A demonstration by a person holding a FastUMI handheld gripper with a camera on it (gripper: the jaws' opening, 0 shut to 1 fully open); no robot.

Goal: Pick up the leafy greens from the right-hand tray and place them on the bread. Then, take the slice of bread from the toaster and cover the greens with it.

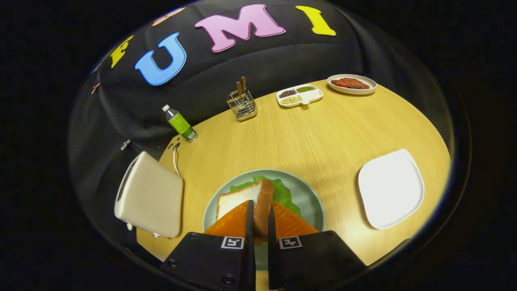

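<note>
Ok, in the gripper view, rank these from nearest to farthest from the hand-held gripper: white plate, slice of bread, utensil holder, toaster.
1. Slice of bread, clamped between the hand-held gripper fingers.
2. Toaster, beside the left finger.
3. White plate, off to the right.
4. Utensil holder, far across the table.

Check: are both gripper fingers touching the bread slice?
Touching. In the gripper view the bread slice stands on edge, pinched between both fingers of the gripper above the green plate.

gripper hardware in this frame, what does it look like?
The gripper has two black blocky bodies side by side, each with a small square black-and-white marker on a white patch near its inner top corner. An orange wedge-shaped piece rises from each body, with ribbing visible on one. Two thin dark fingers run forward along the inner edges. Screws dot the bodies.
</note>
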